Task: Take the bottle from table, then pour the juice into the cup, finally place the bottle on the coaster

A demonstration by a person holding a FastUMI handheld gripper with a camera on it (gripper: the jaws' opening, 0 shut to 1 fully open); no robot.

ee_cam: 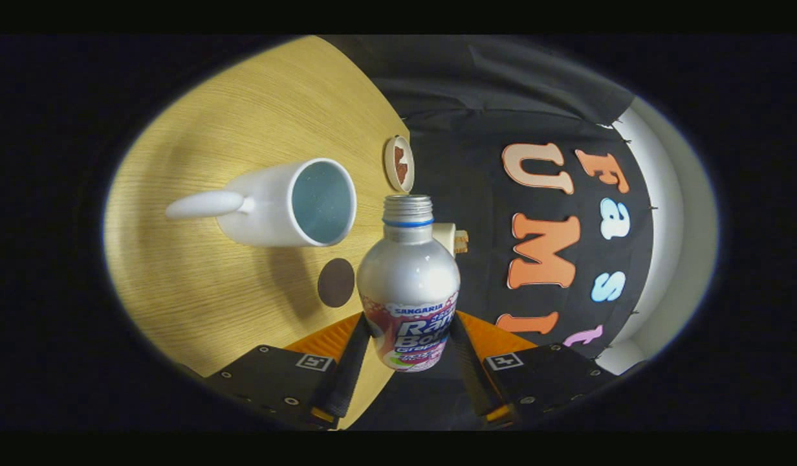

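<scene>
- The gripper has both fingers pressed against the sides of the bottle, one on each flank of the label, so the bottle is pinched firmly between them.
- The bottle is silver, with a threaded neck and a blue ring below the thread; the cap is off and the mouth is open.
- The whole scene is rolled sideways, and the bottle's mouth points out ahead of the fingers, level with the cup.
- The cup is a white mug, just to one side of the bottle's neck, close but not touching it. Its open mouth faces the bottle and its handle sticks out on the far side.
- Inside the cup the wall looks pale bluish; whether any juice is in it, I cannot tell.
- A dark brown round coaster lies flat on the table, right beside the bottle's shoulder and below the cup's rim in the picture, partly in the cup's shadow.
- Beyond the bottle's mouth there is a small round disc with a pale rim and a reddish-brown middle, near the table's edge.
- Just behind the bottle's neck a cream-coloured object with a ribbed orange end peeks out; what it is I cannot tell.
- The table is light wood with a fine grain, brightly lit.
- Past the table's edge hangs the booth's black cloth wall, and beyond that a pale wall.
</scene>
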